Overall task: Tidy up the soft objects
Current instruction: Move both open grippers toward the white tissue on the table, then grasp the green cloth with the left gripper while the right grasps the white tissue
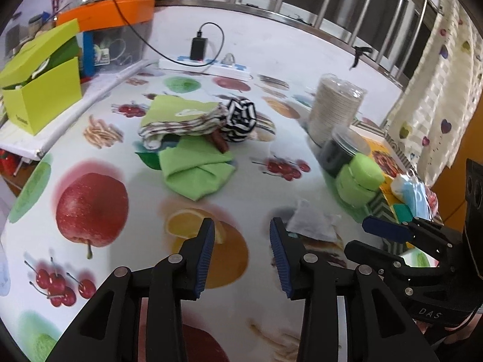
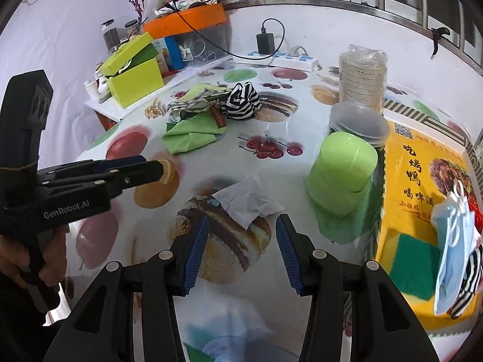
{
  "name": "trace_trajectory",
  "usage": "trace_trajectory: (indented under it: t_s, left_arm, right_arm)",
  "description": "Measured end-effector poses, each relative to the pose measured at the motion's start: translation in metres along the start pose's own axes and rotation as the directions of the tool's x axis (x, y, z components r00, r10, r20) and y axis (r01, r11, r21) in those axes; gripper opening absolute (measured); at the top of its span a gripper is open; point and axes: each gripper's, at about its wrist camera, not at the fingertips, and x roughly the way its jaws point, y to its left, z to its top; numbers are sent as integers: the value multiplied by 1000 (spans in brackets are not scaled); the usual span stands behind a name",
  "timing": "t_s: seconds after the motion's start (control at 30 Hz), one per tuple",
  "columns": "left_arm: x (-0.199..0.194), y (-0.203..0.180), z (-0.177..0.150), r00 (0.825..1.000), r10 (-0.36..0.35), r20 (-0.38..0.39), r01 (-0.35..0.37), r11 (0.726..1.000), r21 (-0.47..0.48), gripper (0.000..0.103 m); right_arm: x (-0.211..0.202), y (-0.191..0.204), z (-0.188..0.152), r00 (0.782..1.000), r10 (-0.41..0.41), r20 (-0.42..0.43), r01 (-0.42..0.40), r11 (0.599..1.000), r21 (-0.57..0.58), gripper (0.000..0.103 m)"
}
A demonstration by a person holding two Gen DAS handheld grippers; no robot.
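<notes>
Inspection of my two tools over the bench. My left tool stands partly open with nothing between its pads; the fruit-print cover shows through the gap. My right tool is likewise partly open and empty.

Location of task items: a crumpled white tissue lies loose on the bench, just ahead of the right tool and a little to the right of the left one. Further back sits a cluster of soft goods: a folded green cloth, a flat stack of striped cloths and a black-and-white striped bundle, all touching or overlapping. A blue face mask hangs at the right over a yellow printed box.

Judgement on the step in hand: the tissue appears to be the nearest target. It is light and limp, so I should lower the right tool squarely over its raised fold, close on the bulk rather than a corner, and keep the left tool clear.

Count: one tissue, one green cloth, one striped bundle, one mask; the layers of the cloth stack I cannot count. Two green lidded tubs stand stacked near the box.
</notes>
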Motion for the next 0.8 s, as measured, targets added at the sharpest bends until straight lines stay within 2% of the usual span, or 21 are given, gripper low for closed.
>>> trace_trajectory:
  t_s: [0.43, 0.8]
  left_arm:
    - [16, 30, 20, 1000, 22, 10, -21, 997, -69, 49]
    - [45, 43, 38, 998, 63, 7, -63, 996, -65, 53]
  right_arm:
    - [21, 0, 12, 1000, -2, -7, 2, 1000, -13, 48]
    - [41, -3, 18, 999, 0, -34, 0, 1000, -9, 48]
